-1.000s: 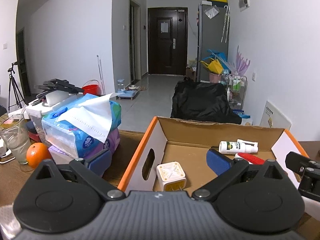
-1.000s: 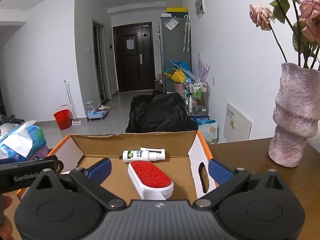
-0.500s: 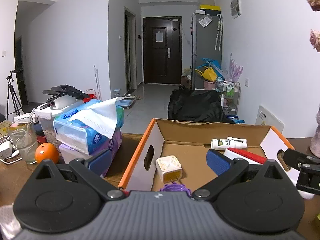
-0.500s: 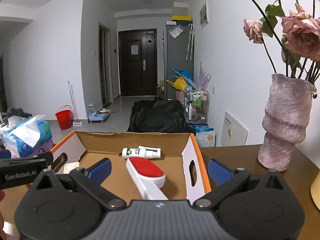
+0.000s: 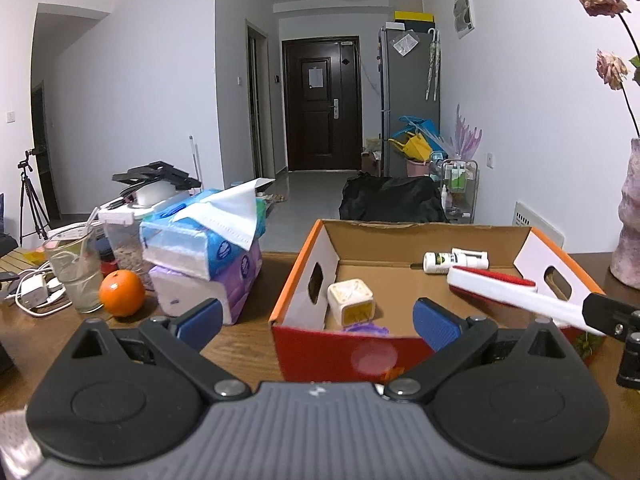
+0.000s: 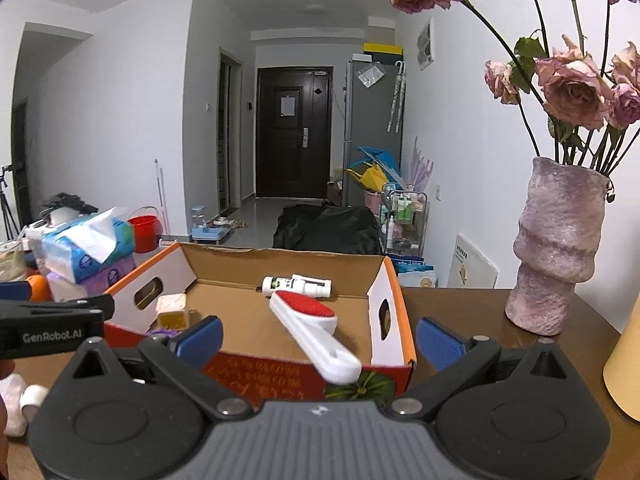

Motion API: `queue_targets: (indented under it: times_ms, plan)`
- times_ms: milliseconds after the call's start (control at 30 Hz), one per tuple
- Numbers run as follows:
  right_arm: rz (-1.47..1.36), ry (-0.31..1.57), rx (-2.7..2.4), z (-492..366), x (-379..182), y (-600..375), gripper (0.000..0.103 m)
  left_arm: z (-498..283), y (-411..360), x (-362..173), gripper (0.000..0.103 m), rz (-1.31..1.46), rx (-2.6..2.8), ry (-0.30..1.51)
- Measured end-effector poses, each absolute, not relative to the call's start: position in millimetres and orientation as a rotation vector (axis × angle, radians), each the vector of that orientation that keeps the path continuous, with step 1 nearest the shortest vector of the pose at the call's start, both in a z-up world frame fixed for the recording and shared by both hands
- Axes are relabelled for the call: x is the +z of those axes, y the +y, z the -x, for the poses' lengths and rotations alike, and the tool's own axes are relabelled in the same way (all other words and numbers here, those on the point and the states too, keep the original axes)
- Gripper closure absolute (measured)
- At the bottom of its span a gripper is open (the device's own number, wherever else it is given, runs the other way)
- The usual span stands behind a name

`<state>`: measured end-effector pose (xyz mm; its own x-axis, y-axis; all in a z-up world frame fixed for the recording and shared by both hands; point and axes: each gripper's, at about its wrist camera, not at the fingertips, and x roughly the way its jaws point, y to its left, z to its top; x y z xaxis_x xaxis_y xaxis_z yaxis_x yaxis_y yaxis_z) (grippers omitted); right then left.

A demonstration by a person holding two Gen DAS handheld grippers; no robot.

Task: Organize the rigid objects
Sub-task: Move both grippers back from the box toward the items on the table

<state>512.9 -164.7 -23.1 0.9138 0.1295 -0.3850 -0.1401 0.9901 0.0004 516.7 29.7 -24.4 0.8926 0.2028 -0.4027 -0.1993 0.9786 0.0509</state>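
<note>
An open cardboard box (image 5: 304,264) (image 6: 394,288) with orange rims stands on the wooden table. Inside lie a white spray bottle (image 5: 454,260) (image 6: 296,283), a white cube-shaped object (image 5: 351,300) (image 6: 172,310) and something purple (image 5: 366,329). A white lint brush with a red pad (image 5: 492,284) (image 6: 308,324) lies slanted, its handle resting over the box's front wall. My left gripper (image 5: 318,322) hangs open before the box's front left corner. My right gripper (image 6: 320,340) is open in front of the brush handle, holding nothing.
Stacked tissue packs (image 5: 204,248), an orange (image 5: 122,294), a glass (image 5: 76,276) and cables sit left of the box. A pink vase of dried roses (image 6: 560,248) stands to the right, with a yellow object (image 6: 624,364) at the right edge.
Both grippers have drawn back from the box, so its red front wall now shows. The brush lies still in the box, its handle over the front wall.
</note>
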Motion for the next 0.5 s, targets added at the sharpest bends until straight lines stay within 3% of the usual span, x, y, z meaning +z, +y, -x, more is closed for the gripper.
queue_targets:
  times_ms: [500]
  plan:
    - [0.059, 0.419, 0.187, -459.6, -33.8, -165.3, 0.000, -462.4, 41.5, -31.3, 0.000, -0.019, 0.215, 0.440]
